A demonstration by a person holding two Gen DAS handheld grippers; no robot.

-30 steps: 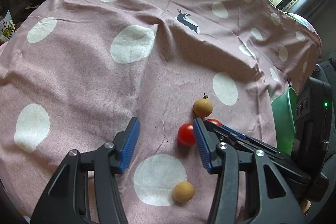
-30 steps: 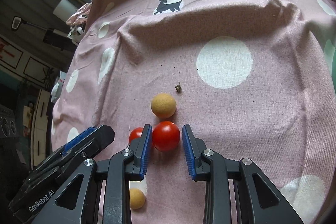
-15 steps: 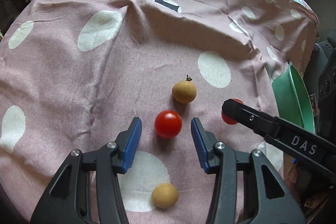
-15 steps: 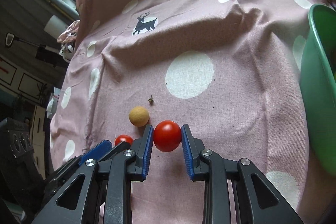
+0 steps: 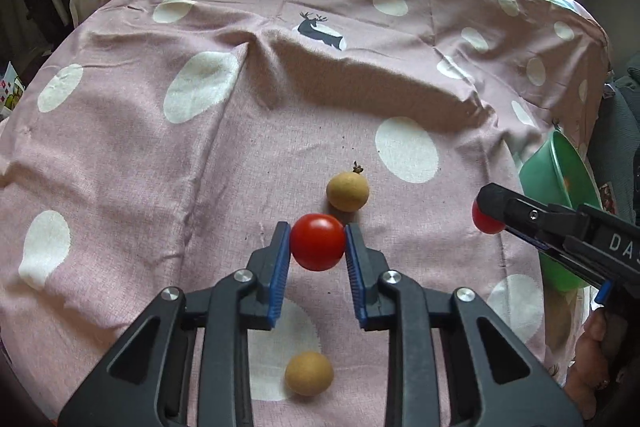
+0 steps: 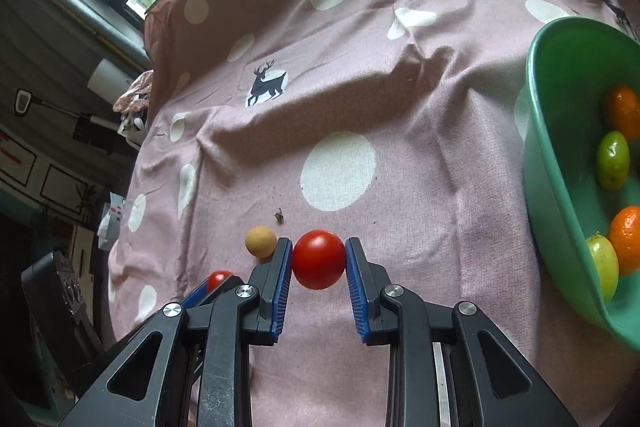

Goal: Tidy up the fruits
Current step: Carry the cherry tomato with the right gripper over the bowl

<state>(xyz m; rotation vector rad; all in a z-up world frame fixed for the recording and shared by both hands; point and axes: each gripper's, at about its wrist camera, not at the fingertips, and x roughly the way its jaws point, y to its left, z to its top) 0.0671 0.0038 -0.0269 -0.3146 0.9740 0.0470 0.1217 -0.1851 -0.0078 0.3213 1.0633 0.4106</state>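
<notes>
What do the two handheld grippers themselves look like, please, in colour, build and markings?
Both the left gripper and the right gripper have black plastic frames with triangular cut-outs, silver pivot bolts and ribbed blue finger pads. White lettering "DAS" marks the right one's side. No cables or sleeves show.

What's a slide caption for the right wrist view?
Right gripper clamps a red tomato beside the green fruit bowl.

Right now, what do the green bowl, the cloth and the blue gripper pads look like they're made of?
Green bowl: likely plastic, smooth with a soft sheen and thin moulded rim.
Cloth: woven fabric, matte, creased, visible weave.
Blue pads of the left gripper: probably rubber or soft plastic, ribbed; they clamp a glossy red tomato.
</notes>
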